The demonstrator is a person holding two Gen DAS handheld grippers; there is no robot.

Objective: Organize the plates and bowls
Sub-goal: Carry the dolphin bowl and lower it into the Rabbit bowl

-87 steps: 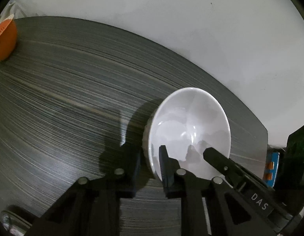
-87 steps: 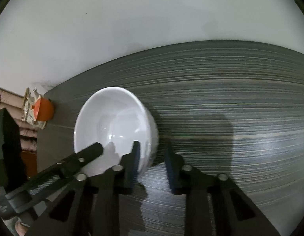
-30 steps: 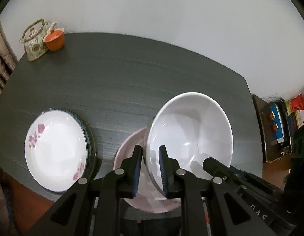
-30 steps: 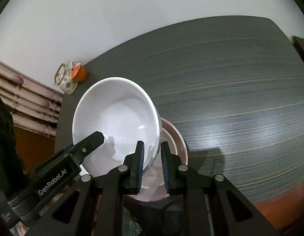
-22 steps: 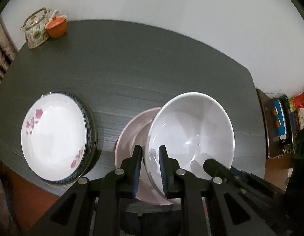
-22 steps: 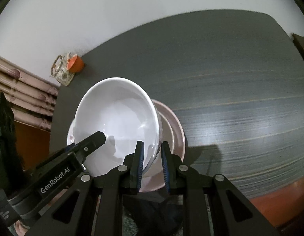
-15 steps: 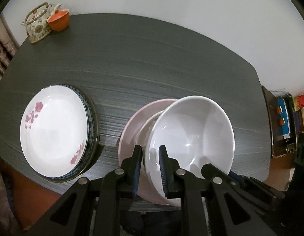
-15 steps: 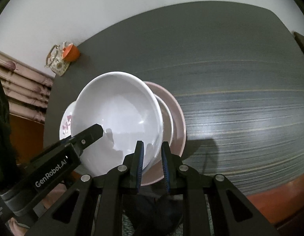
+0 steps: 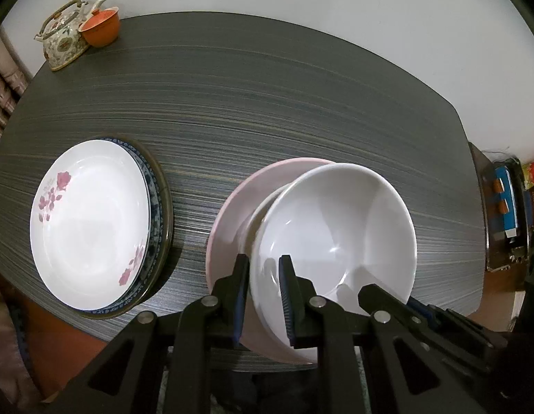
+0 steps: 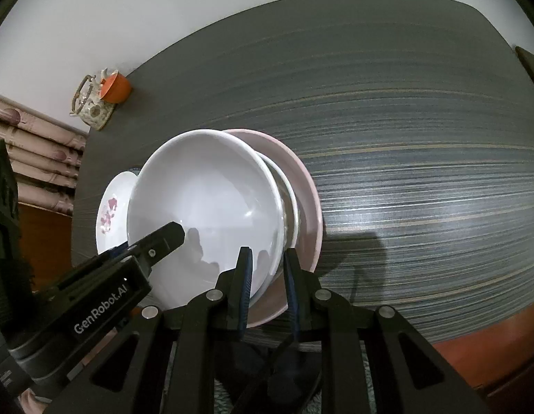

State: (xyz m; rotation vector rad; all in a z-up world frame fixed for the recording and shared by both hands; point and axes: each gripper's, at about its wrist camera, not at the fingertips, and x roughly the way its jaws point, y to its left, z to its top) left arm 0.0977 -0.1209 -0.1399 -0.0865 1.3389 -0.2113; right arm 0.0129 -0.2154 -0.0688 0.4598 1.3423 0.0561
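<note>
A: White bowl sits at 6 o'clock on the table, over the stacked bowl on the pink plate.
B: Left gripper and right gripper each clamp its rim, jaws narrow. Advice: centre it, lower level, release together.

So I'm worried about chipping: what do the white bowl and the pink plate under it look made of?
White bowl: probably glazed ceramic or porcelain; glossy, with sharp light glints. Could be melamine. Pink plate: likely glazed ceramic too, with a softer sheen. Neither is certain from looks.
</note>
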